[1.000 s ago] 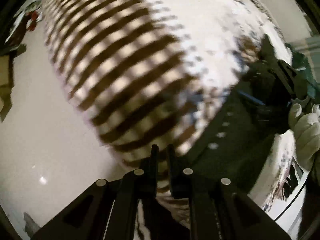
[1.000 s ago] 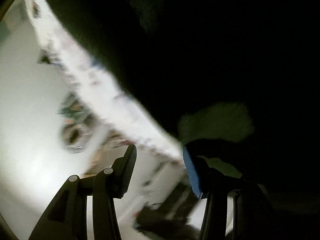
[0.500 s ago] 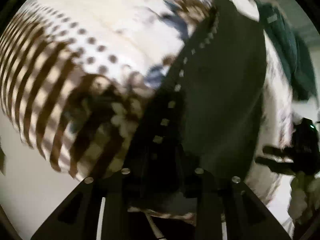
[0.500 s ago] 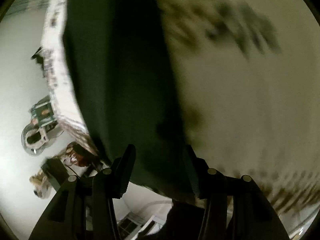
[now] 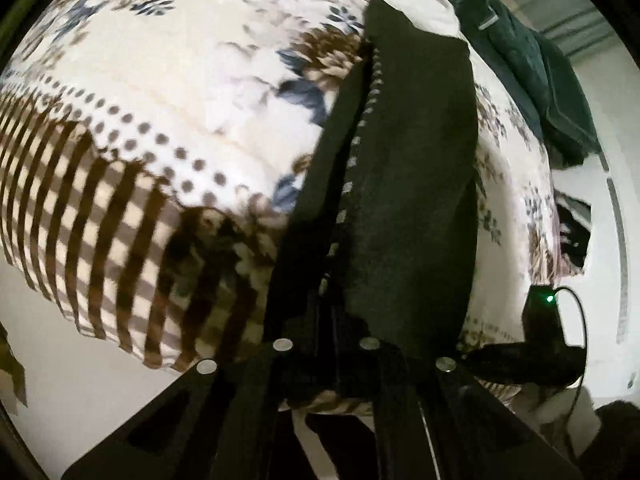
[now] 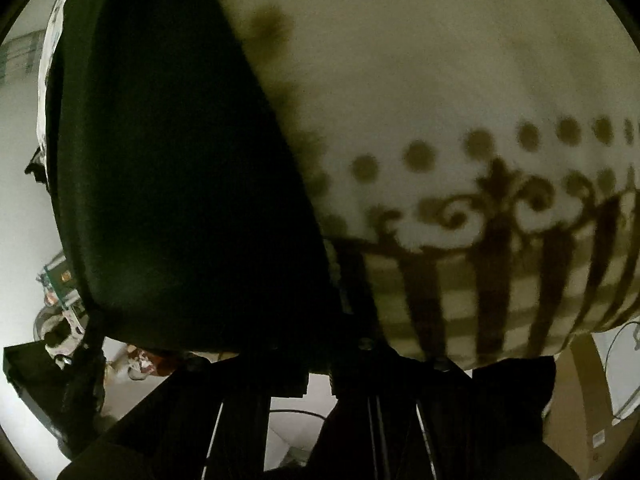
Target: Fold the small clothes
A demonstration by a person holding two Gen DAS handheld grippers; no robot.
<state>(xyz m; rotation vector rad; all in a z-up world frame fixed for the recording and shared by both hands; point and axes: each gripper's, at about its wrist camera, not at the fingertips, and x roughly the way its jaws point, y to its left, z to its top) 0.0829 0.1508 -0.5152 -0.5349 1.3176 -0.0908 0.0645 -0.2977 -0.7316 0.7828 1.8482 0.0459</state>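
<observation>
Dark garment (image 5: 408,184) — soft, flat, dotted trim; both tools clenched on its edge.

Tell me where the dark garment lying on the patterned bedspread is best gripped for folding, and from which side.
Probably the dark garment at its near end, at the two corners, coming from the bed's edge: it lies long and flat on the bedspread. The left gripper and right gripper seem shut there.
</observation>
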